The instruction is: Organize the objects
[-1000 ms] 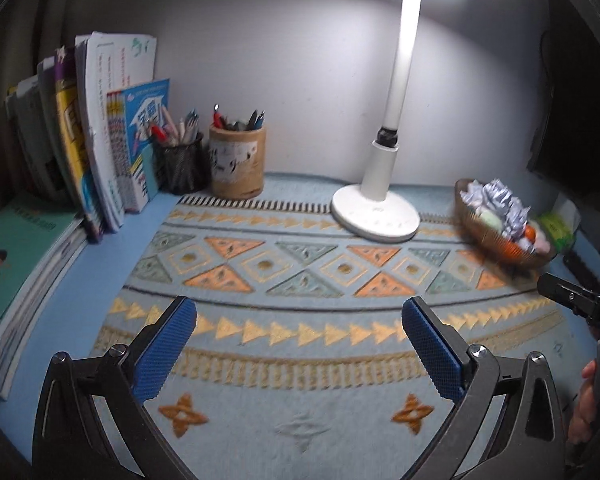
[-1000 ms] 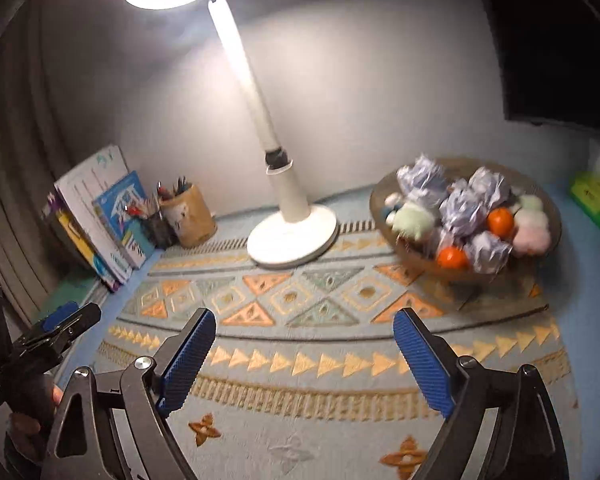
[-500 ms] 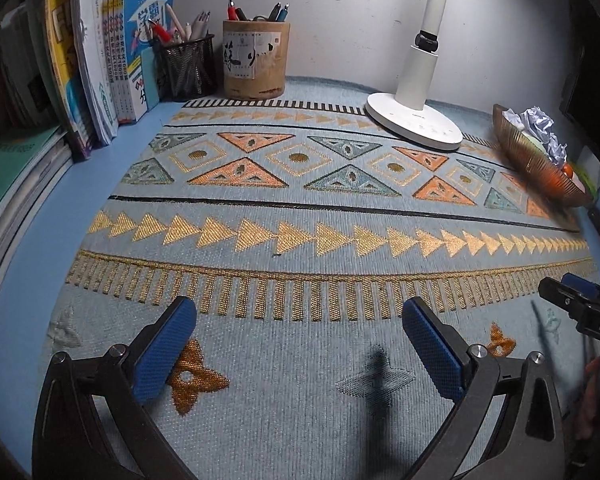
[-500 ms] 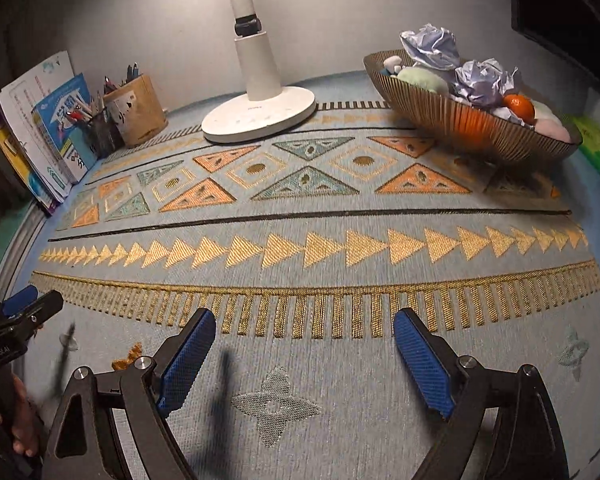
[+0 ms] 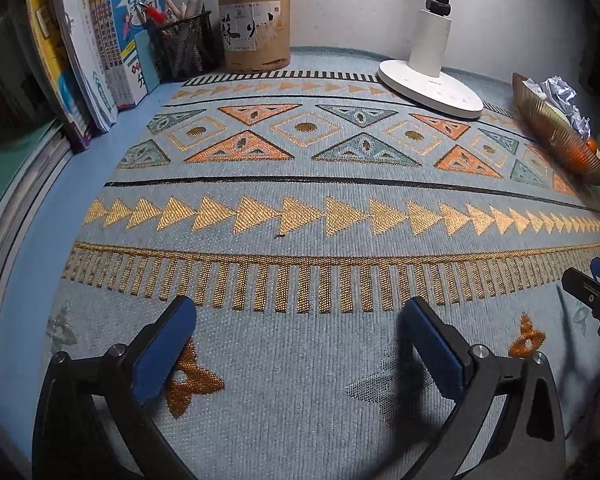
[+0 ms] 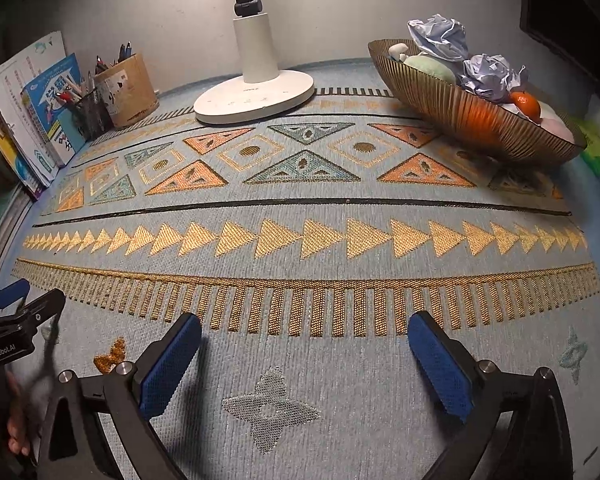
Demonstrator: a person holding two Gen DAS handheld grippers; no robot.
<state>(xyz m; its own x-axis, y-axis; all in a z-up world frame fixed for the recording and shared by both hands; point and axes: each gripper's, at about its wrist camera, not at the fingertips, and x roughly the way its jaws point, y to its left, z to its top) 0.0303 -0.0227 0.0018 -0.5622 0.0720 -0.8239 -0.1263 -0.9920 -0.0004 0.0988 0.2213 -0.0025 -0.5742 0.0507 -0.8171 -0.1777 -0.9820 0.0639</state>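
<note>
Nearest, the left gripper [image 5: 296, 330] and the right gripper [image 6: 305, 346] hover side by side over the pale blue woven mat [image 5: 300, 240] with gold and orange triangles. Each has two blue-padded fingers spread wide with nothing between them; the right one's jaws have just been opening further.

Farther back, the round white base of one desk lamp [image 6: 254, 98] rests on the mat. To its right sits one ribbed bronze bowl [image 6: 452, 110], holding two crumpled pale paper balls [image 6: 488, 76], at least one orange fruit [image 6: 525, 105] and some soft pastel lumps.

At the far left stand two pen holders side by side against the wall: one tan cardboard cylinder [image 5: 255, 32] and one black mesh cup [image 5: 186, 46], both with pens. Beside them a row of upright books [image 5: 100, 36] leans; their count is unclear.
</note>
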